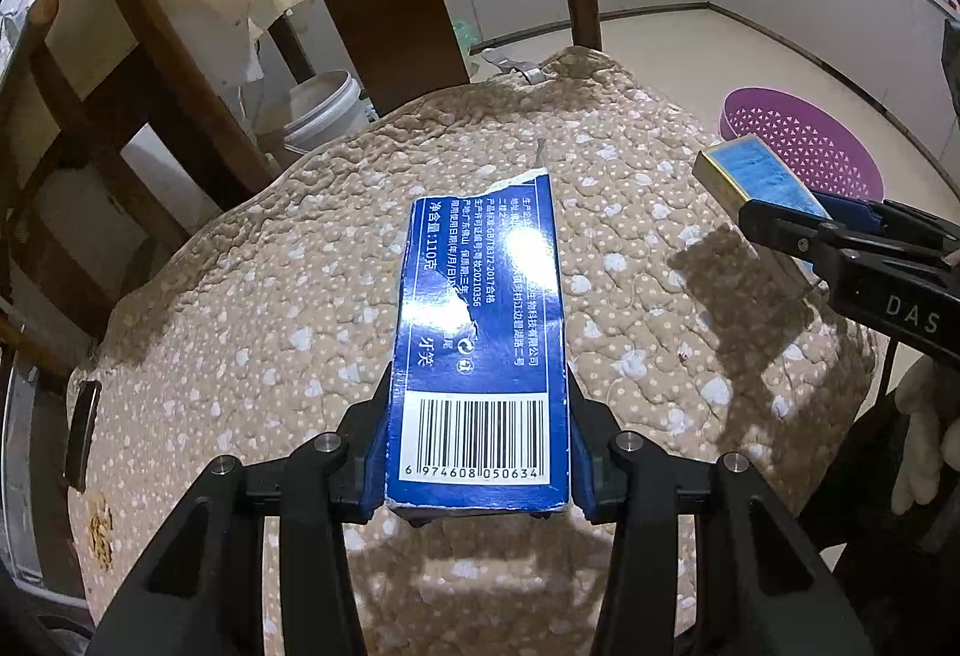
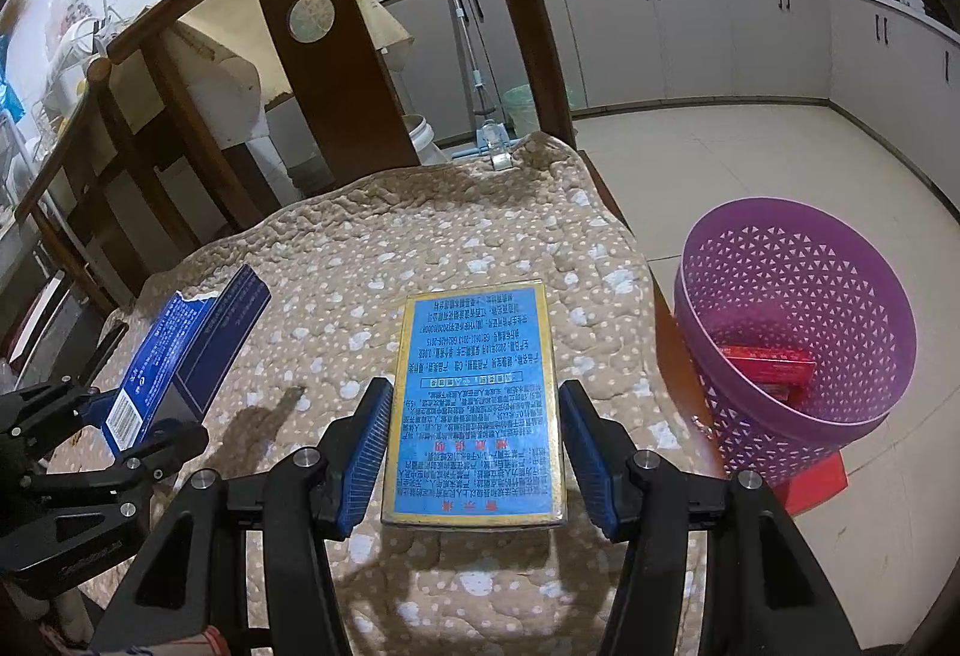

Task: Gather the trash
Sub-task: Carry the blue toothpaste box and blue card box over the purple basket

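While both boxes are up off the quilt (image 2: 480, 248), keep the squeeze steady and carry each one over the rim before letting go; I'd drop the right one first, since the bin (image 2: 798, 332) sits just right of it, on the floor below seat level.

Left gripper (image 1: 477, 416) is clamped on the blue carton (image 1: 480, 332), pads on its long sides near the barcode end, torn end pointing away from the tool.

Right gripper (image 2: 474, 452) holds the gold-edged box (image 2: 474, 404), though a slight gap shows beside each pad, so the hold looks light. Bin already contains a red box (image 2: 768, 368).
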The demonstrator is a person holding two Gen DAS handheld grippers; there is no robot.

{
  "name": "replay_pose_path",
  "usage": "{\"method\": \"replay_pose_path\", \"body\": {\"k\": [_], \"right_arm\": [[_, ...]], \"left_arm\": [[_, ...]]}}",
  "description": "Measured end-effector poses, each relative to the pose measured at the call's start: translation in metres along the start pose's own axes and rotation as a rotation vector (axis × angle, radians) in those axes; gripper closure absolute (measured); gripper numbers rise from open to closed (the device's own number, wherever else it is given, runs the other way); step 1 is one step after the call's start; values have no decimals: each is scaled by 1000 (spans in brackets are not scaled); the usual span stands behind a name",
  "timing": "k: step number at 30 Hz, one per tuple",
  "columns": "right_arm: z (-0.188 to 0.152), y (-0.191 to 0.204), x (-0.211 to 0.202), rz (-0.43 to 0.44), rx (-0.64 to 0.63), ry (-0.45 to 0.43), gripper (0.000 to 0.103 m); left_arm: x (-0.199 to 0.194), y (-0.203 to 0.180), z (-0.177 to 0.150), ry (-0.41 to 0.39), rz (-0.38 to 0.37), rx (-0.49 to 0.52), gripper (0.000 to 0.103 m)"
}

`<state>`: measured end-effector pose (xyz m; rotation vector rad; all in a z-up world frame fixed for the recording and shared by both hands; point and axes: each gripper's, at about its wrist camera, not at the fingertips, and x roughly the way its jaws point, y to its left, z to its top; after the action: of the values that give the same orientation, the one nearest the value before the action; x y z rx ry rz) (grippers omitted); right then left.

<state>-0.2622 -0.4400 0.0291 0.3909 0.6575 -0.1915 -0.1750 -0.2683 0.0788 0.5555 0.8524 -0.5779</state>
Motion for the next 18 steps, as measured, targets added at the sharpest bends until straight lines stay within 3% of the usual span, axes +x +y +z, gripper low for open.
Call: {"method": "replay_pose_path", "body": {"k": [11,18], "right_arm": [[25,-22,-17,-1,39,-46,43],[49,-60,-28,-67,46,-82,43]], "left_arm": [[-3,-6,21,-40,8,28,58],[-1,-18,42,-57,-25,31,58]]}}
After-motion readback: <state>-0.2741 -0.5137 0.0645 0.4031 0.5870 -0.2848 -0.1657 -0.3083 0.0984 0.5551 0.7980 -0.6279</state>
